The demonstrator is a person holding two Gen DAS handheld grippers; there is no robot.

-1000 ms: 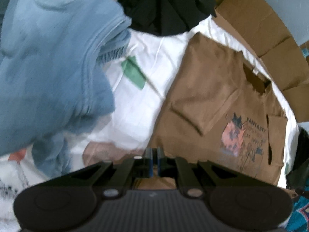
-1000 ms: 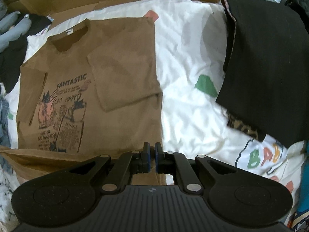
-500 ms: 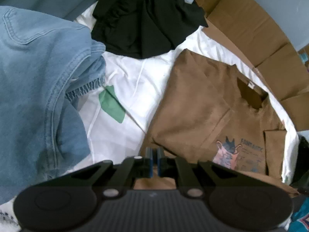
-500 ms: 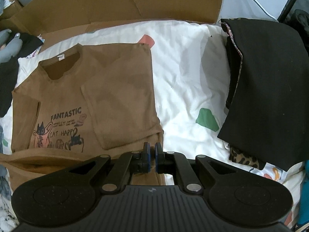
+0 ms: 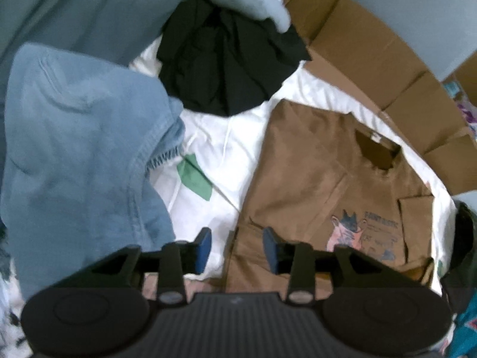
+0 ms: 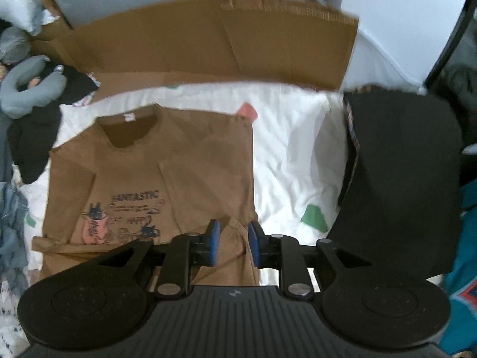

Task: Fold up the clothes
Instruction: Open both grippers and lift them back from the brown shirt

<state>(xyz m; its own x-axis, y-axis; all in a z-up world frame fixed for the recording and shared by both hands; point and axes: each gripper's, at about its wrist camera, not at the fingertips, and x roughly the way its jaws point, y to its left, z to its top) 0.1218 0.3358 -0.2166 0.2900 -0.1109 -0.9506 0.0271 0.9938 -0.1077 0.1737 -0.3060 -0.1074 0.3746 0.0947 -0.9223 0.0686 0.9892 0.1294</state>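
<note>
The brown T-shirt [image 6: 179,161] lies flat on the white sheet [image 6: 292,137] ahead of both pairs of fingers, sleeves folded in. Its long axis runs away from the right gripper [image 6: 233,242], collar at the far end, folded hem nearest the fingertips. That gripper's jaws stand apart with a ridge of hem between the pads. The left gripper [image 5: 237,249] is likewise spread, straddling the shirt's edge [image 5: 313,179].

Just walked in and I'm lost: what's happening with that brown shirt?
A person is folding a brown T-shirt on a white sheet with two handheld grippers. Its sides are folded in. Both the left gripper and right gripper are open at the bottom hem. A folded black garment lies to the right.
</note>
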